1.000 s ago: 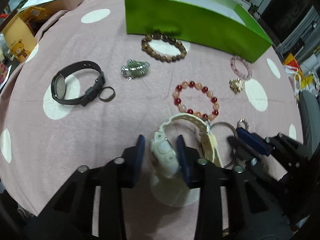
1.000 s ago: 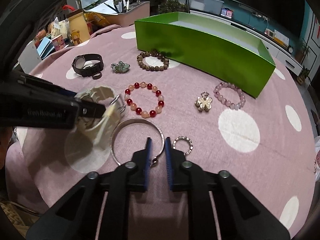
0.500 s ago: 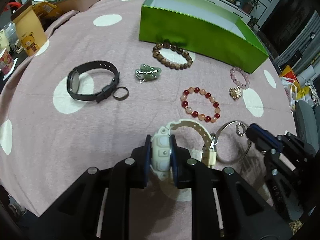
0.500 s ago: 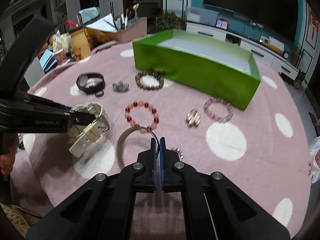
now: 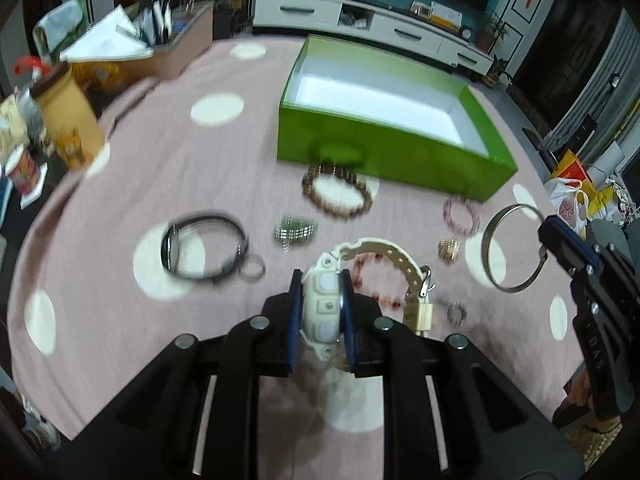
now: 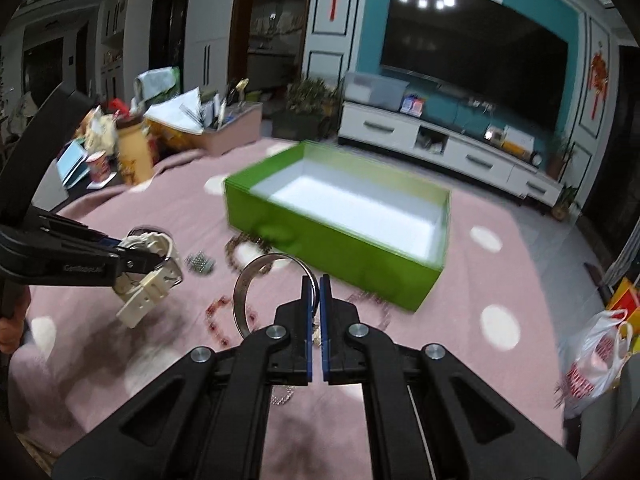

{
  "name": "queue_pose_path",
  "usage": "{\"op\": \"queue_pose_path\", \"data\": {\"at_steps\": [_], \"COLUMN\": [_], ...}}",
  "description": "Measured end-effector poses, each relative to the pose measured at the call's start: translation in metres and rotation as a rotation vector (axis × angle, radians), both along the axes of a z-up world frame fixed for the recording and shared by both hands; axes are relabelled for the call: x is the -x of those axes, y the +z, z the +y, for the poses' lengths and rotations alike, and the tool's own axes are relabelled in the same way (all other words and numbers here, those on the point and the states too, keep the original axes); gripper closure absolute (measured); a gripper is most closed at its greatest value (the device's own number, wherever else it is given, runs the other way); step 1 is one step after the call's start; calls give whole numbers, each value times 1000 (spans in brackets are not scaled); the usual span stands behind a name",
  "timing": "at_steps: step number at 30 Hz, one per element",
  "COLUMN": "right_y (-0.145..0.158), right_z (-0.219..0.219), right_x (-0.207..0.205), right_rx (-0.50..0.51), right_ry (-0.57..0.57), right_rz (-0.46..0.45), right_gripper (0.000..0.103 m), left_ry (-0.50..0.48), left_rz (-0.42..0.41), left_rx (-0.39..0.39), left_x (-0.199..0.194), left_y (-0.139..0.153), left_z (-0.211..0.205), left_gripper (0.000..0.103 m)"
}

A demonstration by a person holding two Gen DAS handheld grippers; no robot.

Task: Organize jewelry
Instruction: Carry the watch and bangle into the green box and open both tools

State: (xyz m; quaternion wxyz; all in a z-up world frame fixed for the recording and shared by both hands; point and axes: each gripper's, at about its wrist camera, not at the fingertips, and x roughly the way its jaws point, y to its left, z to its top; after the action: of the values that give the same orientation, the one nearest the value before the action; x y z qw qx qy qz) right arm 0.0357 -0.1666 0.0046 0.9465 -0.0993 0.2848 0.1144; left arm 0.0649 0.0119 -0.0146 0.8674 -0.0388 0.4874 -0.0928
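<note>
L tool (image 5: 322,304) is clamped on 1 cream watch (image 5: 326,300), R tool (image 6: 315,296) pinched shut on 1 silver bangle (image 6: 256,276), both held above the pink table (image 5: 120,184). On the cloth: 1 black watch (image 5: 202,248), 3 bead bracelets, 2 small rings, 1 green charm (image 5: 295,230), 1 gold brooch (image 5: 449,249). 1 green box (image 5: 380,148) sits beyond them.

Dim indoor light, heavy motion blur, fisheye warp w/ dark corners.
</note>
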Motion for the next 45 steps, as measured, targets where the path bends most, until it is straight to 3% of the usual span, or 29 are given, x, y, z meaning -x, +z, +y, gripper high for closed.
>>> {"op": "queue_pose_path", "data": {"at_steps": [9,17,26,34,38,41,45], "right_y": [24,24,-5,-39,-42,-35,-18], "right_z": [-22,-34,-40,-38,-45,-55,-76], "right_x": [-49,-96,-151,-185,-189,-184,-169], "right_rx": [5,21,-2,-52,-93,-121,-182], "right_ry": [-69,-95,-100,-115,-139,-157,-182], "right_rz": [-93,-99,11,140,154,129,97], "right_gripper": [100,100,100,99,90,76,66], "left_ry": [-33,-26,-16,-10,-16,-21,-15], "left_rz": [-133,-161,-86,-1,-10,-35,-67], "left_rx": [-20,-33,-94,-126,-130,-122,-114], "left_x": [-55,-115,-176,-203,-206,-200,-190], "left_y": [42,51,19,-17,-21,-14,-1], "left_z": [-29,-49,-70,-83,-84,-81,-75], "left_gripper": [86,86,86,85,60,44,32]}}
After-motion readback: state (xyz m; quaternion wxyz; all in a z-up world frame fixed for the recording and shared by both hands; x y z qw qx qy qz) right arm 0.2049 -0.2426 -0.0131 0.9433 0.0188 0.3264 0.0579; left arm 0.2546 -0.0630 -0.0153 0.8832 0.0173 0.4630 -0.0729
